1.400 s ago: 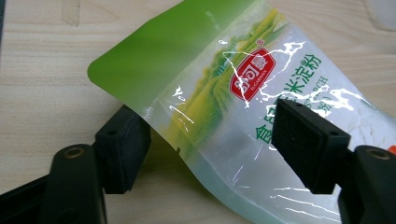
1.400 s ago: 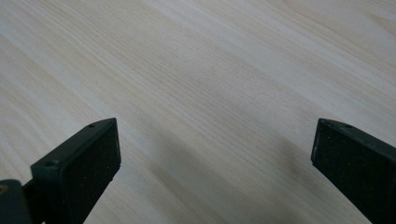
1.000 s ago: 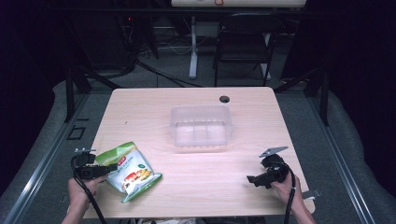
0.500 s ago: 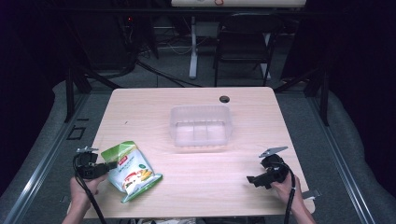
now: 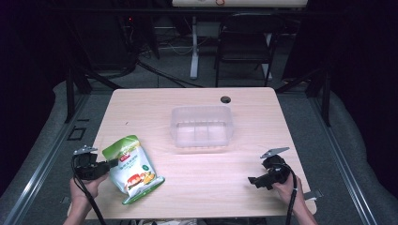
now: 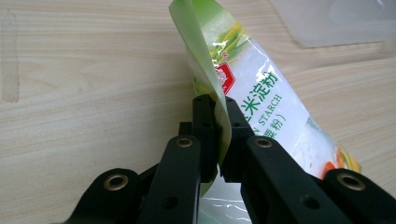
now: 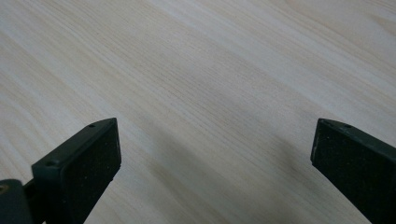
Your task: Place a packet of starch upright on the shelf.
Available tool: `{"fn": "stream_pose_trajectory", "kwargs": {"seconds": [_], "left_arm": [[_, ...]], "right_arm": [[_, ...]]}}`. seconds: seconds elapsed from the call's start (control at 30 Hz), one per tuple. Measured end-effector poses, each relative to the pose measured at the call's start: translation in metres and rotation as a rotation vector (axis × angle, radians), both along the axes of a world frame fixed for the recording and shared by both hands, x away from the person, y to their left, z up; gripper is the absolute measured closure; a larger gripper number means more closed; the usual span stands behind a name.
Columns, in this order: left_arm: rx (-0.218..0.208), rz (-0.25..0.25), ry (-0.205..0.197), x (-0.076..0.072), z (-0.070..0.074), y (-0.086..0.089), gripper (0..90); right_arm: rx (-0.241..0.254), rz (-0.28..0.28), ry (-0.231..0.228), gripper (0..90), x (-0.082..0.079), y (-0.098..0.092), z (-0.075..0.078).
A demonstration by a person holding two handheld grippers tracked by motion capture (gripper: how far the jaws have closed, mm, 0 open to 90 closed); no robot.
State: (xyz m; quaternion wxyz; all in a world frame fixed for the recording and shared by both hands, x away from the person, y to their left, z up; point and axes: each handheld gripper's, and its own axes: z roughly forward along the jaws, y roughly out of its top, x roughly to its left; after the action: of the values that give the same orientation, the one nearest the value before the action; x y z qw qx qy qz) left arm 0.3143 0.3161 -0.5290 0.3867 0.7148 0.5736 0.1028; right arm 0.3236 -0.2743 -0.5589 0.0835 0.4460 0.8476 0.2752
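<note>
A green and white starch bag point(image 5: 131, 168) lies on the wooden table point(image 5: 197, 187) at the front left. My left gripper point(image 5: 112, 162) has just been closing and is now shut on the bag's left edge. In the left gripper view the two black jaws pinch the thin green edge of the bag point(image 6: 261, 102), with my left gripper point(image 6: 218, 105) squeezing it flat and lifting that edge slightly. My right gripper point(image 5: 252, 180) rests at the front right, open, its pads point(image 7: 88, 163) wide apart over bare wood.
A clear plastic container point(image 5: 202, 126) stands in the middle of the table, a corner of the container point(image 6: 336, 21) showing beyond the bag. A small black disc point(image 5: 225, 99) sits near the far edge. A chair point(image 5: 244, 42) stands behind the table.
The left gripper has shifted slightly toward the bag and now pinches its left edge. The right gripper has not moved.
</note>
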Motion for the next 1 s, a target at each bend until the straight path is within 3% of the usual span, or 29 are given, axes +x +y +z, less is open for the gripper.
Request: {"fn": "stream_pose_trajectory", "kwargs": {"seconds": [0.2,0.33,0.4,0.43,0.47,0.53,0.73,1.0], "left_arm": [[-0.023,-0.023,-0.064,-0.006,0.010,-0.004,88.0],[0.000,-0.034,-0.099,-0.007,0.015,-0.013,88.2],[-0.001,-0.038,-0.101,-0.008,0.017,-0.014,88.3],[-0.011,-0.042,-0.117,-0.009,0.019,-0.015,88.8],[-0.011,-0.042,-0.117,-0.009,0.019,-0.015,89.0],[-0.020,-0.046,-0.136,-0.011,0.023,-0.018,89.1],[0.008,-0.086,-0.160,-0.018,0.033,-0.024,89.8],[-0.014,-0.117,-0.188,-0.030,0.042,-0.025,89.9]], "right_arm": [[0.000,-0.002,0.000,1.1,0.000,0.000,0.000],[0.000,-0.002,-0.001,1.1,0.000,0.000,0.000],[-0.002,0.000,-0.001,1.2,0.000,0.000,0.000],[0.031,-0.023,-0.018,1.1,-0.001,0.001,-0.003],[0.001,-0.001,-0.001,1.2,0.000,0.000,0.000],[0.000,-0.001,-0.001,1.2,0.000,0.000,0.000],[-0.008,-0.002,-0.006,1.2,0.000,0.000,0.000],[-0.005,-0.001,-0.003,1.2,0.000,0.000,0.000]]}}
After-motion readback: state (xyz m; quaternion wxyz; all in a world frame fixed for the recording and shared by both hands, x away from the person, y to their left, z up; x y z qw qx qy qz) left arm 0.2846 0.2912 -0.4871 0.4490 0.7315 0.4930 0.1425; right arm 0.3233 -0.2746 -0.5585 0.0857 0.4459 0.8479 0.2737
